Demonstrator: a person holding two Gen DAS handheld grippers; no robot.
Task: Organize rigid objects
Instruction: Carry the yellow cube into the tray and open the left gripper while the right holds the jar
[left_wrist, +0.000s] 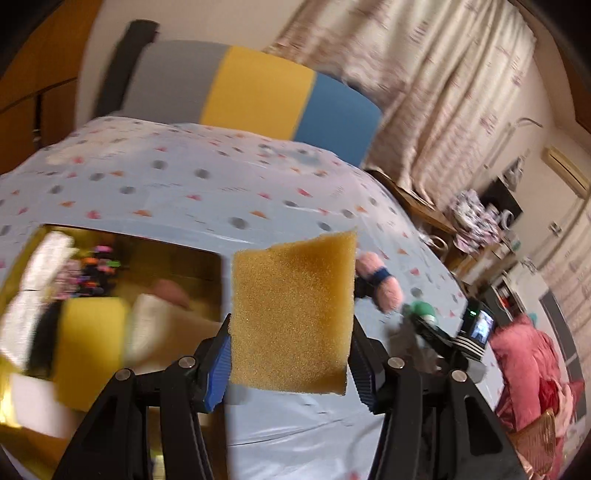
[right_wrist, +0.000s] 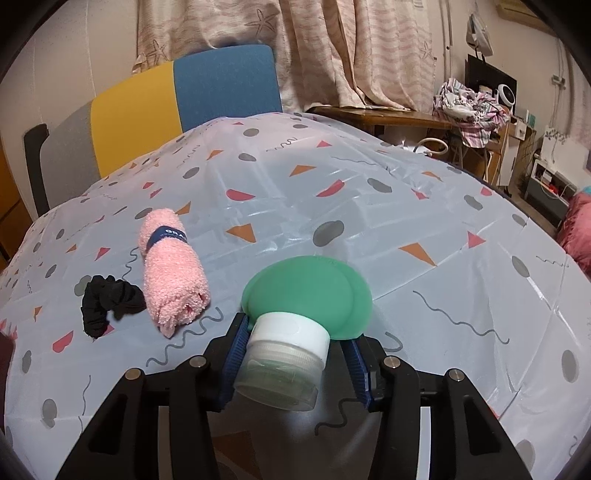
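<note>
- The left tongs (left_wrist: 290, 354) grip a yellow-brown sponge (left_wrist: 293, 314) by its 2 side edges, the blue pads pressed against it, and it hangs clear above the tabletop (left_wrist: 221, 192).
- To the left of the sponge sits a gold box (left_wrist: 173, 258), blurred, holding white, yellow and dark items that I cannot tell apart.
- In the left wrist view, beyond the sponge's right edge, the pink rolled towel (left_wrist: 380, 282) lies on the patterned cloth, with the right tongs (left_wrist: 417, 321) and their green load just past it.
- The right tongs (right_wrist: 293, 369) sit around a small green bottle (right_wrist: 306, 295) with a white cap (right_wrist: 291, 338) and a clear outer lid (right_wrist: 277, 380); the left pad touches the cap, while a narrow gap shows at the right pad, so I cannot tell if the grip is firm.
- The bottle lies low over the tabletop (right_wrist: 369, 206), cap end toward the tongs.
- In the right wrist view the pink rolled towel (right_wrist: 171, 273), banded in blue, lies left of the bottle, and a black scrunchie (right_wrist: 109, 302) lies just beside the towel's left side.
- A chair (right_wrist: 184, 96) in grey, yellow and blue stands behind the tabletop.
</note>
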